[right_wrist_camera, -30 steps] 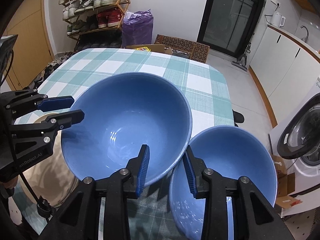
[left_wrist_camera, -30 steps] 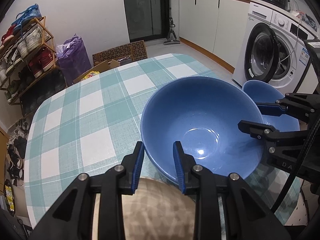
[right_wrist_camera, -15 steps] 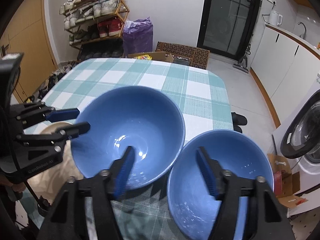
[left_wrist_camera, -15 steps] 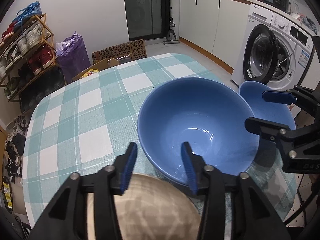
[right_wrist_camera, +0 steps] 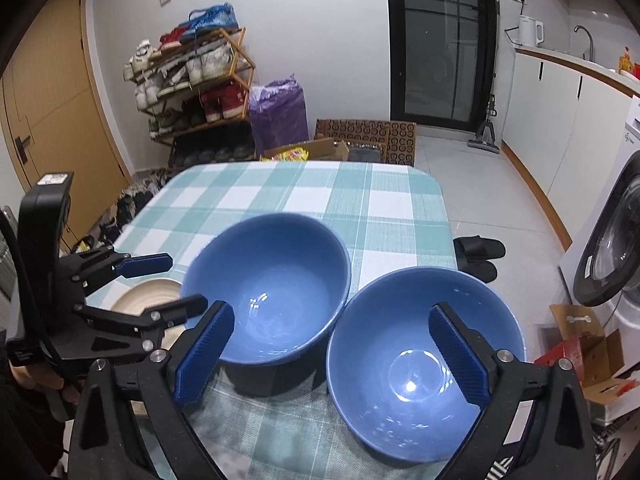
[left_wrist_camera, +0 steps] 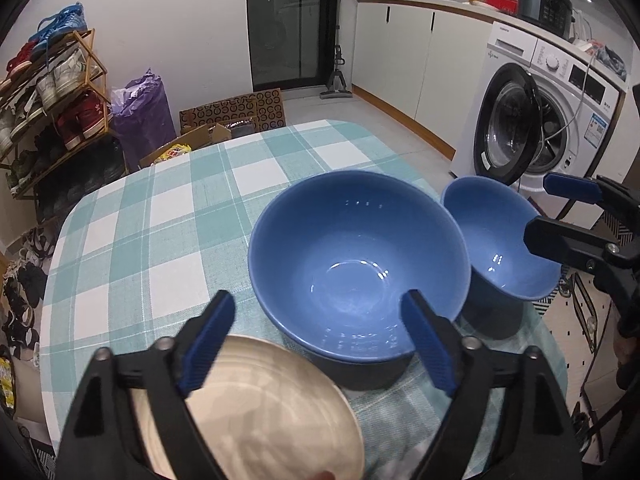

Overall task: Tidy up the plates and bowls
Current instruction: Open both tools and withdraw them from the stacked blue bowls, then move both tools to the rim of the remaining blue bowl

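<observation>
The larger blue bowl (left_wrist_camera: 358, 268) is sitting on the checked tablecloth (left_wrist_camera: 160, 216) between beige plate (left_wrist_camera: 256, 404) and smaller blue bowl (right_wrist_camera: 424, 364). Left gripper (left_wrist_camera: 316, 344) and right gripper (right_wrist_camera: 332, 356) are opening, gripping nothing; the right is hanging nearer the smaller bowl.

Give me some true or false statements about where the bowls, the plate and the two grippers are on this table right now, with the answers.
1. Two blue bowls sit side by side on the checked tablecloth. True: the left bowl and the right bowl.
2. The bowls are stacked one inside the other. False: they stand apart, rims close together.
3. The left gripper clamps the left bowl's rim. False: its jaws are opening and the pads press on nothing.
4. A beige plate lies under the left gripper. True.
5. The right gripper holds the plate. False: its jaws are opening, empty, above the two bowls.
</observation>
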{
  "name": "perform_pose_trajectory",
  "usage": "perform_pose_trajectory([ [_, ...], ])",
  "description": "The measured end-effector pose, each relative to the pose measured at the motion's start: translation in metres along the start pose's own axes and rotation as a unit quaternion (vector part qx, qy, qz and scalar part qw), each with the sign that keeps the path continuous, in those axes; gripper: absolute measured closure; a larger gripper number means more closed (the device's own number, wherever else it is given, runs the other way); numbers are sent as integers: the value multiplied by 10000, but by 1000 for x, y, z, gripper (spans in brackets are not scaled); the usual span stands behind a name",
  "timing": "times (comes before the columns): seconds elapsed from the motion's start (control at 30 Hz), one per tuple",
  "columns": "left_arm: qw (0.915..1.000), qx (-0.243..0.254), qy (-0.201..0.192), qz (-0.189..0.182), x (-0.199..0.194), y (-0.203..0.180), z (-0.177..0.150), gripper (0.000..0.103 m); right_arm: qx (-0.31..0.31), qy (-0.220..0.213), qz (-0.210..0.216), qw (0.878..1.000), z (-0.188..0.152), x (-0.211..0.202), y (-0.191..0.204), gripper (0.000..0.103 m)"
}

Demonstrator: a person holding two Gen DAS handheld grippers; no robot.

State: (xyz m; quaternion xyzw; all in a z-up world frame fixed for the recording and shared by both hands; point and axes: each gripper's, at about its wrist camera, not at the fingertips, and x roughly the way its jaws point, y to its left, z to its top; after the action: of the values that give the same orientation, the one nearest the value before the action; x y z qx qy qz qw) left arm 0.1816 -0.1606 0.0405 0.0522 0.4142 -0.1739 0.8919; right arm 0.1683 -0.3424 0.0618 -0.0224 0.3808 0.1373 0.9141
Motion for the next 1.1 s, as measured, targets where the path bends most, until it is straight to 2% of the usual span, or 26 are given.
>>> perform_pose_trajectory([
  [0.1, 9999, -75, -19, -88, -5, -4, 1, 11, 67, -82, 38, 9999, -1, -11, -6, 1],
  [0.17, 9999, -95, -50, -116, -9, -8, 1, 3, 131, -131, 76, 9998, -3, -18, -11, 1],
  [0.27, 9998, -43, -100, -194, -14, -17, 1, 0, 207, -210, 53, 9996, -6, -30, -19, 1],
  [0.63, 9989, -20, -166, -427, -22, -48, 1, 0, 490, -442, -207, 9976, -24, -70, -52, 1],
  [0.93, 9987, 129, -225, -442, -22, -67, -1, 0, 673, -410, -347, 9963, -43, -83, -75, 1],
  [1.1, 9977, 160, -176, -642, -21, -75, 1, 2, 725, -401, -358, 9959, -49, -87, -83, 1],
])
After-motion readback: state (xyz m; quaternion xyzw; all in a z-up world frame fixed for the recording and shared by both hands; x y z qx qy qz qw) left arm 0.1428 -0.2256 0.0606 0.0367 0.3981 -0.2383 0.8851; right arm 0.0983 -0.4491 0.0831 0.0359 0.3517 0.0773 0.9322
